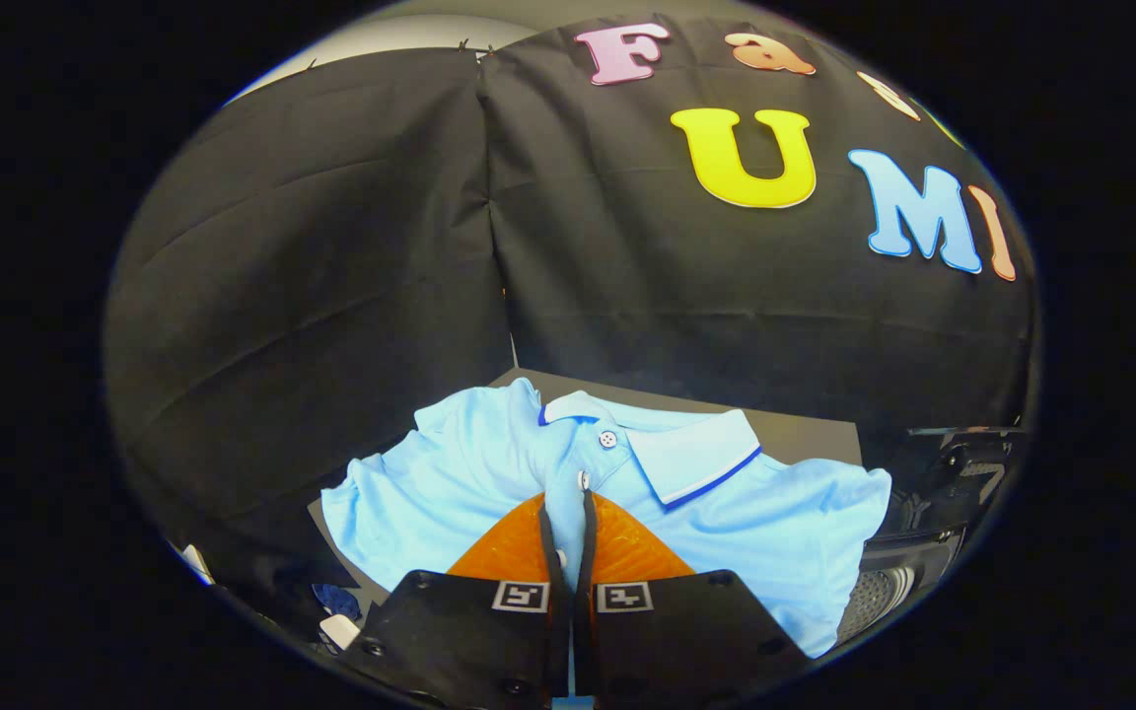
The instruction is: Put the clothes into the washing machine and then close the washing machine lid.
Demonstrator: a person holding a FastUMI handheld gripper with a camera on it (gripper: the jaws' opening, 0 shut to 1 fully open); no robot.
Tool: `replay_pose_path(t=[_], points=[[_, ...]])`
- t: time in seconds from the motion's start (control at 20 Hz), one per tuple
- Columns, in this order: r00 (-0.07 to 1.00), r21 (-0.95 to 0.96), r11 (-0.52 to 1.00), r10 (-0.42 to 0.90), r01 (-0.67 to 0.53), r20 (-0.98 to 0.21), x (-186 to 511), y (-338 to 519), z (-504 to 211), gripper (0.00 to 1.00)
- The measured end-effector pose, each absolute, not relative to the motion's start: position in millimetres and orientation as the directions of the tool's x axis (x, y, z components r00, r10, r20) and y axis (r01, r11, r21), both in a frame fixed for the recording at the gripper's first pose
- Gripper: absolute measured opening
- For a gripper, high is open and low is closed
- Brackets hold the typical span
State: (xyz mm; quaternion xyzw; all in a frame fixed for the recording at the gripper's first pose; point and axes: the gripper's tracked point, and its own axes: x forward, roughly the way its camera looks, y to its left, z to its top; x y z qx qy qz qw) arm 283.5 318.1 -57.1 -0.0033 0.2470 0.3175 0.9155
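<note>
The gripper (568, 513) sits lowest and closest, its two fingers drawn nearly together with only a thin slit between them. A fold of the light blue polo shirt (745, 523) runs down through that slit, so both fingers press on the cloth along the button strip, just below the lower button (584, 480).

The shirt spreads out from the fingers on both sides. Its one sleeve reaches toward the left edge of the dark table (805, 434), and the other side bunches toward the right edge. Beyond the fingertips lies the collar (691, 459), turned open, paler than the body and edged with a dark blue line. The upper button (607, 439) sits at the collar's base. The shirt covers most of the tabletop; only the far strip and a sliver at the near left corner stay bare.

Just off the right edge of the table is part of a dark machine (933, 513), with a perforated grey drum wall (874, 592) showing lower down; I cannot tell what is in it. Off the near left corner lie a few small white and blue bits (336, 616), too small to make out.
</note>
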Motion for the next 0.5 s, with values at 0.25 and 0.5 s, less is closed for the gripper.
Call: replay_pose_path(t=[0.25,0.5], points=[[0.717,0.135,0.799,0.589,-0.586,-0.372,280.6,304.0,-25.8,0.04],[0.733,0.118,0.798,0.592,-0.59,-0.336,279.6,283.7,-1.2,0.04]])
